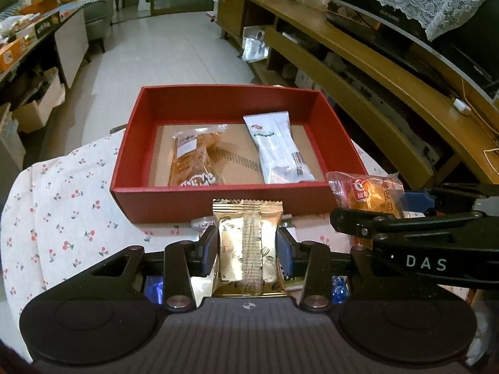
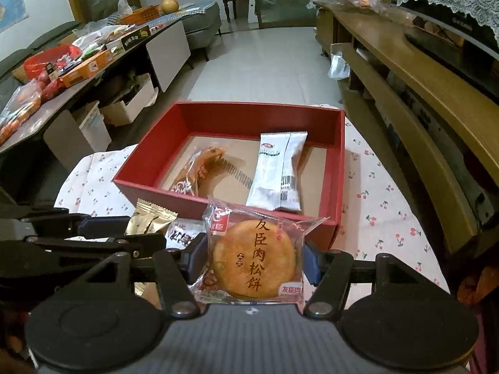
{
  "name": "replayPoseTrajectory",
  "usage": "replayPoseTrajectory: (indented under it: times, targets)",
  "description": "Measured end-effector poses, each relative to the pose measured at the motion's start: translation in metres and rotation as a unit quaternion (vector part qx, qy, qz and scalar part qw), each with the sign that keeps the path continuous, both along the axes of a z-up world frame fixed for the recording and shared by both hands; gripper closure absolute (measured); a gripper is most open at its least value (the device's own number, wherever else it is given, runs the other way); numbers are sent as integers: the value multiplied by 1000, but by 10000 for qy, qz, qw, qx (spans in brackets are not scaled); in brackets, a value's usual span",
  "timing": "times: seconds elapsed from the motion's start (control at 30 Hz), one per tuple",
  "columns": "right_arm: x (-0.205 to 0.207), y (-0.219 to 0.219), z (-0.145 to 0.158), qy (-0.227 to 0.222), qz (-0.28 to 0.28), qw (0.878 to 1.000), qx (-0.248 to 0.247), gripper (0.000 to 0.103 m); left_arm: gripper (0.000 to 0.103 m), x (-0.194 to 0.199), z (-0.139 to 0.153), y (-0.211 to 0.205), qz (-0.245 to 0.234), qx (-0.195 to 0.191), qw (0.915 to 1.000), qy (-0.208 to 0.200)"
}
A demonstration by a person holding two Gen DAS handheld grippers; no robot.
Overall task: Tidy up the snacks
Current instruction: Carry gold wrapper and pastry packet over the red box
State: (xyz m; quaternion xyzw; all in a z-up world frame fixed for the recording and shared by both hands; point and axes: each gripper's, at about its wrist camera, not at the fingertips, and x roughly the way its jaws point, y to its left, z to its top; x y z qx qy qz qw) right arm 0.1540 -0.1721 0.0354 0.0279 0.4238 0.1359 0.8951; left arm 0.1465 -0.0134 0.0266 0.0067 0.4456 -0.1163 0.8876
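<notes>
Your left claw (image 1: 248, 246) clamps the gold packet (image 1: 248, 249), right claw (image 2: 252, 261) the cake (image 2: 254, 263) — both short of the box (image 1: 218, 201), poised for dropping in.

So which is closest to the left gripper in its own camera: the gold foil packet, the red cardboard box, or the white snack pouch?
1. Gold foil packet, clamped between the left gripper pads.
2. Red cardboard box, just ahead on the table.
3. White snack pouch, inside the box, right side.

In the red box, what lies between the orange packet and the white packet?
Bare brown box floor with a printed comb-like pattern, between orange packet and white packet; both wrist views show it.
</notes>
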Motion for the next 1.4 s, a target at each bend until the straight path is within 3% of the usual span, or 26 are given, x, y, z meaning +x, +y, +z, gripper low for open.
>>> replayPoseTrajectory:
  times: [0.87,1.4]
  targets:
    - [46,-3,11,-137,-284,9993,175,33,56,42,17,-6,163,195,9988,-422]
    - [97,0,-2,-101,-394,9991,113,33,56,86,4,-8,355,292,9975,-530]
